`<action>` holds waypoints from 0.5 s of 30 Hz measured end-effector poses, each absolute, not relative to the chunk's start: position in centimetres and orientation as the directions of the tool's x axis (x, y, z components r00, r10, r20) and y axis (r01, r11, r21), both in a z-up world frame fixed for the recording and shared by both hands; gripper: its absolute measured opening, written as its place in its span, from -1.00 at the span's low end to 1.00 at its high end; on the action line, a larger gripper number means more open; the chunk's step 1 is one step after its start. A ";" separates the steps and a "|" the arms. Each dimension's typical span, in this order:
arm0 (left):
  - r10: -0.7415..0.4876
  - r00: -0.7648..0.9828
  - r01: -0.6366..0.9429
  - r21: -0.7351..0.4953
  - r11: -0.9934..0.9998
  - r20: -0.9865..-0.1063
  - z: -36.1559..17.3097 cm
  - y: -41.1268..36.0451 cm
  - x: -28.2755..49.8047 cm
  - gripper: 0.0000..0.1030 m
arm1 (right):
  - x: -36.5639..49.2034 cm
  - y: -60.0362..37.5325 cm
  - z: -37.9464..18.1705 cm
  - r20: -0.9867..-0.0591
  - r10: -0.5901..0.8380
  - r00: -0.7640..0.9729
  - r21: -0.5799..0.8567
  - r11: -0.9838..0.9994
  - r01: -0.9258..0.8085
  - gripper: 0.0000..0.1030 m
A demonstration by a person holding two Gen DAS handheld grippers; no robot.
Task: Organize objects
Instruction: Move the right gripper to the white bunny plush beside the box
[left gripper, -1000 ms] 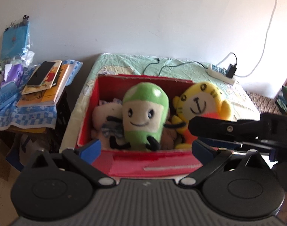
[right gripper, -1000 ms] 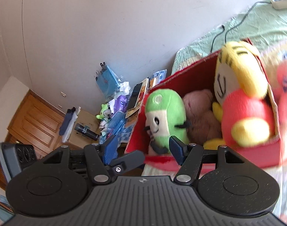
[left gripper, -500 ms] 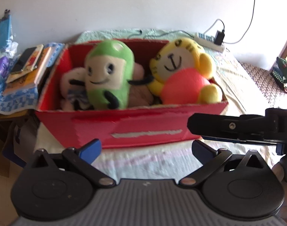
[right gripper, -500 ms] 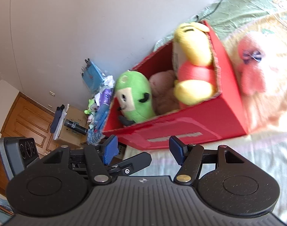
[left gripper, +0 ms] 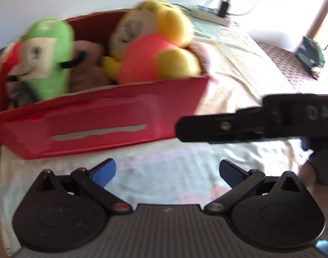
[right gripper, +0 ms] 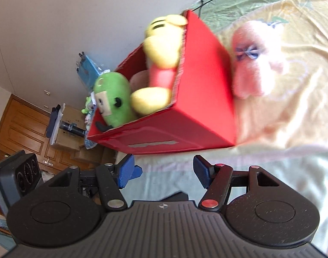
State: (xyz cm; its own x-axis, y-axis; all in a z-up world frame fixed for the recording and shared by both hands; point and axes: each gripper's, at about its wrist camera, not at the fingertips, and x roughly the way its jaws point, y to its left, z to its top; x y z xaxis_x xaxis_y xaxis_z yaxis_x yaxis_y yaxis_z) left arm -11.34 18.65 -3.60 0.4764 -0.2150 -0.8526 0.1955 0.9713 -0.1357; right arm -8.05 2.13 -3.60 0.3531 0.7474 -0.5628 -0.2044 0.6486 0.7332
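Hovering level before the red box (left gripper: 103, 118) — left claw (left gripper: 167, 173), right claw (right gripper: 163, 175) — both spread, empty.

Both grippers' jaws apart, empty.

Four plush toys (right gripper: 112, 99), one red box (right gripper: 204, 99).

Bed (right gripper: 293, 172), red box (right gripper: 198, 116), pink plush (right gripper: 252, 68)
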 end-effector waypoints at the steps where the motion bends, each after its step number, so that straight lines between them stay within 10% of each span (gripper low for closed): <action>1: -0.232 0.467 0.215 -0.145 0.966 -0.853 -3.7 18.0 -11.2 0.98 | -8.0 1.6 -3.7 -0.568 0.743 0.354 0.729 0.653 -0.203 0.26; 15: -0.266 0.415 0.354 -0.115 0.928 -0.870 -6.1 7.9 -9.3 0.94 | -5.7 -7.3 -6.8 -0.617 0.701 0.357 0.718 0.688 -0.109 0.25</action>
